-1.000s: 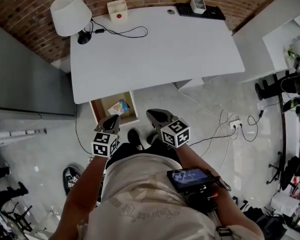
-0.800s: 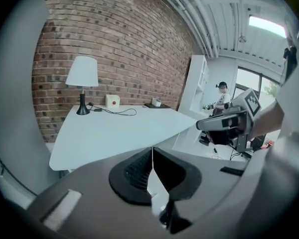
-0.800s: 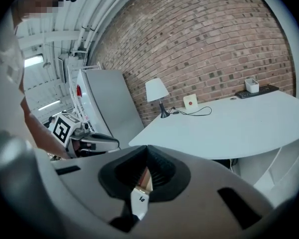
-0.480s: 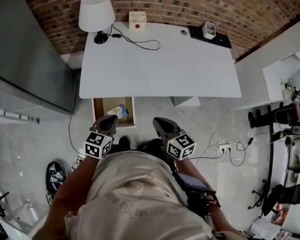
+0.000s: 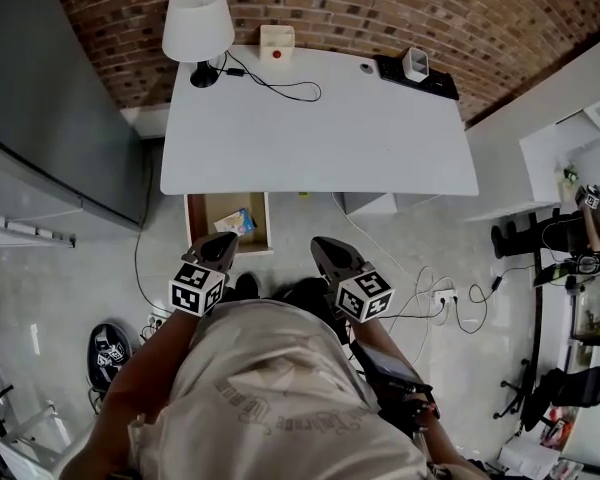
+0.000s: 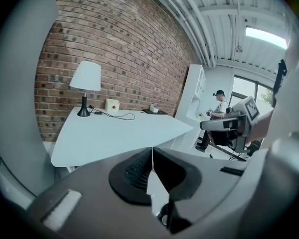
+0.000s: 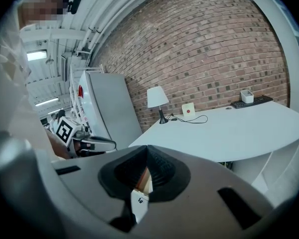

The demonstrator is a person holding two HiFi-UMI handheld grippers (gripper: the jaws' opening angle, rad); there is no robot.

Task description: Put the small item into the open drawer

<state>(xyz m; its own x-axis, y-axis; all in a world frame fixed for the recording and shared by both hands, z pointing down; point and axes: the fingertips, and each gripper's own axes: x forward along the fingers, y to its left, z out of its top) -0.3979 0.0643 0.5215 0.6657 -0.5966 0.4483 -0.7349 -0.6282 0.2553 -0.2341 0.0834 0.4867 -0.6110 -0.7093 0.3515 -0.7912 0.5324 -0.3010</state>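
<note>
**Both grippers clenched and empty; the packet lies in the drawer**

In the head view the open drawer (image 5: 191, 226) juts out from under the near edge of the white desk (image 5: 320, 138), left of the frame's centre. The small item (image 5: 238, 220), a blue-and-yellow packet, lies inside it, in the drawer's upper right part. The left gripper (image 5: 223, 240) sits just below the drawer in the frame, its tip overlapping the drawer's near edge. Its jaws are pressed together with nothing between them (its own view shows the ribbed pads meeting tip to tip). The right gripper (image 5: 323, 244) is beside it near the frame's centre, apart from the drawer, its jaws likewise closed on nothing. Along the desk's far edge stand a lamp (image 5: 198, 23) at upper left, a white box with a red button (image 5: 277, 40) and, toward the right, a dark keyboard (image 5: 430, 83).
</note>
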